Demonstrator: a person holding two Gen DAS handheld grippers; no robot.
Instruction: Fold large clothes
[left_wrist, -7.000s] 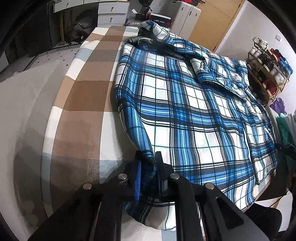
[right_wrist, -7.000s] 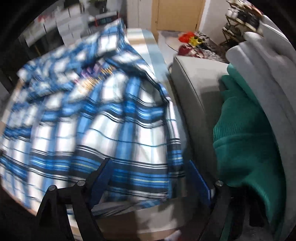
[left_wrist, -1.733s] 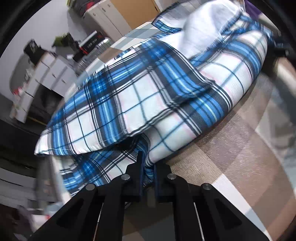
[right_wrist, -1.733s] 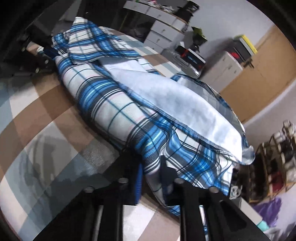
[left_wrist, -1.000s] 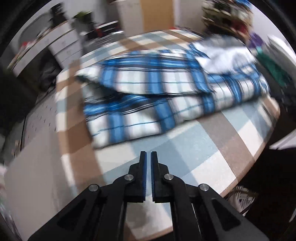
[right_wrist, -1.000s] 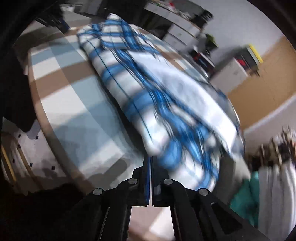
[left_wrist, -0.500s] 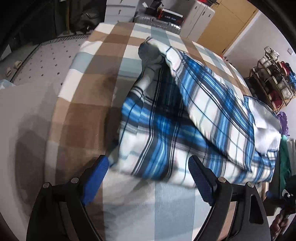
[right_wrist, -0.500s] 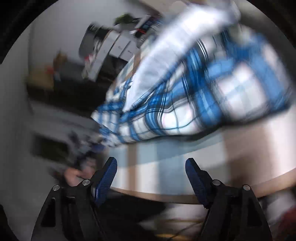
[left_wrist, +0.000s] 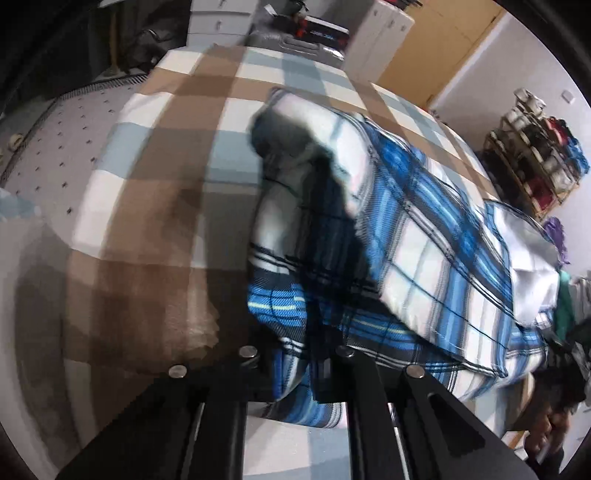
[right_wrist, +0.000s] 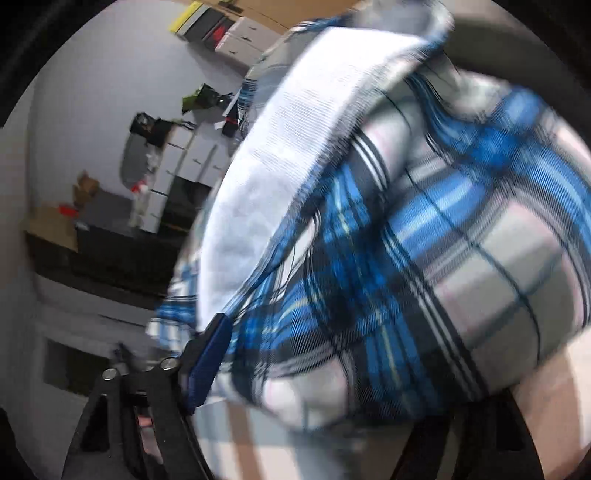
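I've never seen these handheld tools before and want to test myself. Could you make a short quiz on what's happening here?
1. True or false: the left tool is shut on the plaid shirt.
2. The checked cloth under the shirt is: A) red and black, B) brown, pale blue and white, C) plain green.
3. Fill in: cloth of the shirt lies between the closing jaws of the ____ tool.

Key: 1 true; 2 B; 3 right.
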